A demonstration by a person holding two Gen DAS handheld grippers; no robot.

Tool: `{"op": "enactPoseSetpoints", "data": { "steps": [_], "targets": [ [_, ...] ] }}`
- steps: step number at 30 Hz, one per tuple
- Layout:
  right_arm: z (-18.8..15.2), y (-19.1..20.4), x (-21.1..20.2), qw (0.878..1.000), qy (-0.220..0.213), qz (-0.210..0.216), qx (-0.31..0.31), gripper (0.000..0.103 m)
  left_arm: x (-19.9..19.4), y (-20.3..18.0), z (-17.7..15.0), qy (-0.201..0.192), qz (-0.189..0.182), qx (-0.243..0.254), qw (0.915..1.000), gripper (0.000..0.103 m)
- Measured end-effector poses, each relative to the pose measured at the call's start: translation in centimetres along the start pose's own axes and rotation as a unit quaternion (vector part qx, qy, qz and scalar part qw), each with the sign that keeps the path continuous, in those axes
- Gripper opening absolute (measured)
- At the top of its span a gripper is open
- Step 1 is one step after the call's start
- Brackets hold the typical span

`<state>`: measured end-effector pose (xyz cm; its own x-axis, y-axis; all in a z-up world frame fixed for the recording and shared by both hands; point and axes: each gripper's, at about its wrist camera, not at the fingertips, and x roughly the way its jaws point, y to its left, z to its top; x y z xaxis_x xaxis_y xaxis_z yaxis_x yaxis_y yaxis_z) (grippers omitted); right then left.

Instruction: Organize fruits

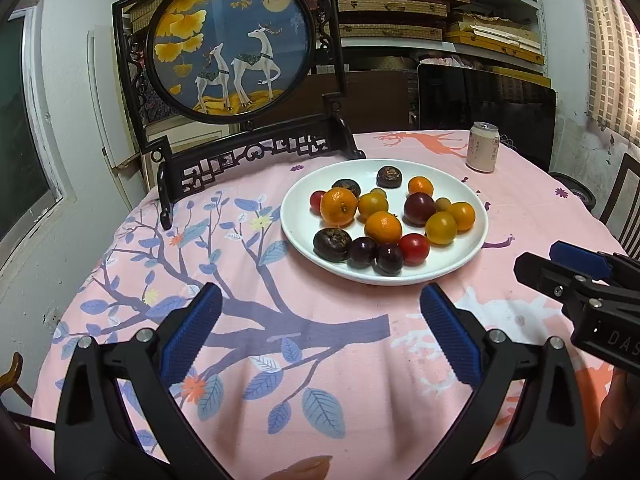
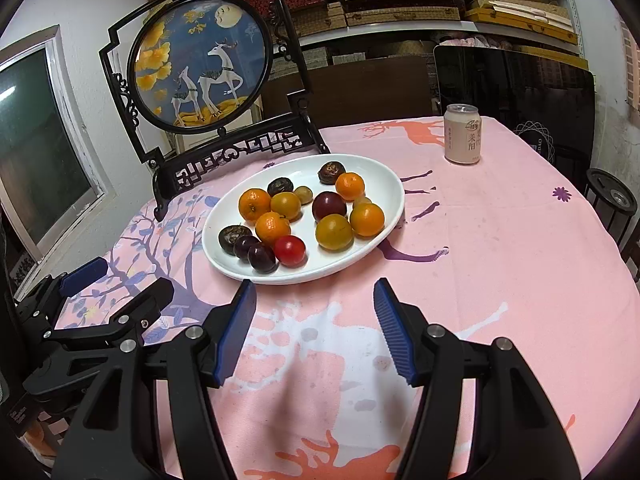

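Note:
A white plate (image 1: pixel 464 256) on the pink tablecloth holds several fruits: orange mandarins (image 1: pixel 338 206), dark plums (image 1: pixel 419 208), red tomatoes (image 1: pixel 413 249) and dark brown wrinkled fruits (image 1: pixel 332 244). The plate also shows in the right wrist view (image 2: pixel 384 184), with mandarins (image 2: pixel 254 204) and a red tomato (image 2: pixel 289 250). My left gripper (image 1: pixel 320 300) is open and empty, just short of the plate's near rim. My right gripper (image 2: pixel 314 292) is open and empty, close to the plate's near edge. The right gripper shows at the right of the left wrist view (image 1: pixel 538 262), and the left gripper at the left of the right wrist view (image 2: pixel 132 280).
A dark carved stand with a round deer picture (image 1: pixel 232 44) stands behind the plate on the left. A pale drink can (image 1: pixel 483 146) stands at the back right, also in the right wrist view (image 2: pixel 462 133). A black panel (image 1: pixel 488 100) and shelves sit behind the table.

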<state>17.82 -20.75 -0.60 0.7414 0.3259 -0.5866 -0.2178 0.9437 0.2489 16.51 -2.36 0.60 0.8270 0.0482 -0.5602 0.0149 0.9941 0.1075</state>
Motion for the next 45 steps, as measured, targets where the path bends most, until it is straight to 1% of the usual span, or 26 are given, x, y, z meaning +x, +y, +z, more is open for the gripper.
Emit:
{"op": "enactPoseSetpoints", "data": {
  "steps": [4,10,29,37,42,45],
  "targets": [
    [-0.04,-0.05,-0.02,1.0,0.0,0.0,0.001,0.061,0.01,0.12,0.02,0.002,-0.006,-0.004,1.0,0.101],
    [-0.05,-0.07,0.09,1.0,0.003,-0.001,0.001,0.061,0.04,0.08,-0.01,0.002,0.0,0.0,1.0,0.101],
    [-0.13,0.04,0.37,1.0,0.01,-0.002,-0.001,0.061,0.18,0.21,0.03,0.006,-0.001,-0.002,1.0,0.101],
    [-0.11,0.11,0.35,1.0,0.01,-0.002,-0.002,0.061,0.2,0.4,-0.15,0.007,-0.02,-0.01,0.9997,0.101],
    [-0.11,0.1,0.36,1.0,0.011,-0.002,-0.002,0.061,0.08,0.25,-0.18,0.004,-0.015,-0.008,0.9998,0.101],
    [-0.12,0.09,0.34,1.0,0.01,-0.002,-0.002,0.061,0.44,0.65,-0.03,0.012,-0.014,-0.016,0.9997,0.101]
  ]
}}
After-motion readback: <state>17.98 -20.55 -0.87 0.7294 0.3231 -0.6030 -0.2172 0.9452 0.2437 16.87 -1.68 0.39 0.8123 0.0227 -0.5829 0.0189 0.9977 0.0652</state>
